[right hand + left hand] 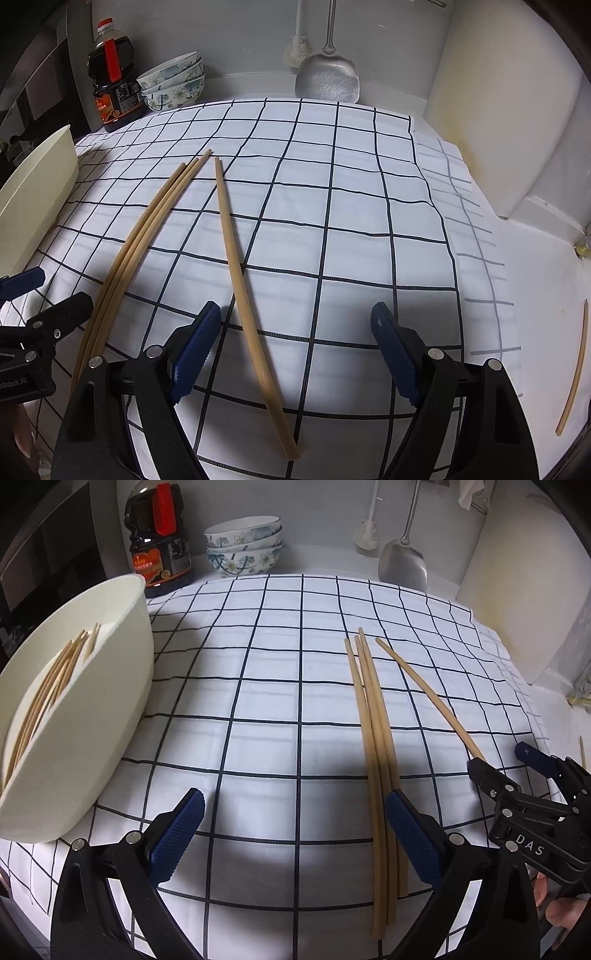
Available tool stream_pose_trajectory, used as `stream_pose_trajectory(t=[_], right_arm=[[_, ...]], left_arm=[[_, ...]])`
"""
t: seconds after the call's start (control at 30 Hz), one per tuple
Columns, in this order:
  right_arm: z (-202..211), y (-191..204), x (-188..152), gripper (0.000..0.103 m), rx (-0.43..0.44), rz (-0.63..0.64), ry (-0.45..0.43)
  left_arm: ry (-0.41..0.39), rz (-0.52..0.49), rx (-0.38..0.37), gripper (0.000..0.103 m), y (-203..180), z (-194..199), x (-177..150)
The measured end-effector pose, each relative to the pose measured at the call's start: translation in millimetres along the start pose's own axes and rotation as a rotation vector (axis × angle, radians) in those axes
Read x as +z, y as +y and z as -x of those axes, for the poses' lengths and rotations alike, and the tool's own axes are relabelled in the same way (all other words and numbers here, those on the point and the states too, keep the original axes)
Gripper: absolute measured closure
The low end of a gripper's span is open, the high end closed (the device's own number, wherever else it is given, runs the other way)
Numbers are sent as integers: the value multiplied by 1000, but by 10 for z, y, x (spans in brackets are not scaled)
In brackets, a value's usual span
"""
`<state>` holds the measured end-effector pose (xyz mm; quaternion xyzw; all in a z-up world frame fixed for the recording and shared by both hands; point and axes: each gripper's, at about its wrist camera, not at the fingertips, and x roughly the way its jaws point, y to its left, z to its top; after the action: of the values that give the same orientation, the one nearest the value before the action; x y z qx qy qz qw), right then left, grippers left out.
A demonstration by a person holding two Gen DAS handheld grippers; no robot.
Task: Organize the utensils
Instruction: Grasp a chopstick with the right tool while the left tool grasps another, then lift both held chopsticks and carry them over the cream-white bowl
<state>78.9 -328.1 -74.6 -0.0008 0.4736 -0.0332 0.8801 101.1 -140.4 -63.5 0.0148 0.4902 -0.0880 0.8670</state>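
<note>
Both jaws released: left gripper (295,834) hovers by three chopsticks (376,753), right gripper (295,354) straddles the single chopstick (236,266) on the checked cloth (332,206), likely for sorting into the cream bin (110,709).

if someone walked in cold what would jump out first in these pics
Probably the loose wooden chopsticks on the checked cloth: a bundle of three lying side by side and a single chopstick just right of them, running between the open right gripper. Next, the cream tub at the left edge, already holding chopsticks, with the open left gripper in front.
</note>
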Motion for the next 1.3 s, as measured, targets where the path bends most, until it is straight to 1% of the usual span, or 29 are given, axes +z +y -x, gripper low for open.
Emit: stream_pose_trajectory(t=[0.07,0.23,0.3,0.33,0.43,0.6,0.63,0.7,0.73,0.77,0.8,0.87,0.9,0.93,0.97,1.0,1.03,1.07,1.1,1.17,1.2,1.23,1.3], right_arm=[[-2,-2,2,24,1,0,0],[-1,-1,1,24,1,-1,-1],[-5,-2,11,24,-1,-1,-2],[-4,1,12,24,-4,0,-3],[1,19,13,24,-12,6,-9],[-1,47,12,24,-29,19,-27],[0,60,9,24,-33,23,-33],[5,89,5,25,-37,34,-43],[7,107,3,26,-43,41,-49],[11,120,1,33,-40,47,-52],[17,134,-1,44,-25,53,-55],[20,167,6,58,20,50,-46],[22,183,12,66,28,54,-42],[28,216,12,69,32,65,-41],[33,250,9,75,31,77,-43],[36,292,6,82,28,94,-46],[38,326,2,85,26,105,-47],[39,367,-2,91,20,119,-49],[39,399,-9,95,18,127,-51],[37,456,-13,96,-3,150,-54],[39,454,-15,97,-4,149,-55],[37,440,-10,97,2,141,-55],[35,412,0,97,17,125,-54]], left_arm=[[13,-5,2,6,-4,-44,-8],[4,-16,4,6,-23,-62,-31],[9,-41,43,5,-76,-89,-35],[2,-46,46,5,-87,-87,-33],[4,-45,36,5,-68,-101,-18],[-18,-56,37,6,-50,-105,-22],[-21,-58,34,7,-55,-106,-18],[-34,-66,23,13,-73,-100,-10],[-45,-72,20,22,-91,-86,-14],[-54,-80,16,29,-106,-72,-16],[-59,-86,13,31,-125,-62,-20],[-69,-100,5,42,-152,-45,-33],[-75,-110,1,45,-174,-33,-44],[-80,-117,-2,51,-188,-28,-52],[-85,-123,-7,57,-207,-17,-63],[-87,-128,-11,60,-222,-13,-67],[-88,-133,-16,66,-240,-7,-72],[-90,-140,-20,71,-254,-3,-79],[-92,-149,-23,73,-272,0,-85],[-93,-158,-31,84,-297,7,-95],[-91,-161,-35,87,-307,10,-96],[-89,-161,-38,94,-312,13,-97],[-87,-152,-48,96,-299,15,-96]])
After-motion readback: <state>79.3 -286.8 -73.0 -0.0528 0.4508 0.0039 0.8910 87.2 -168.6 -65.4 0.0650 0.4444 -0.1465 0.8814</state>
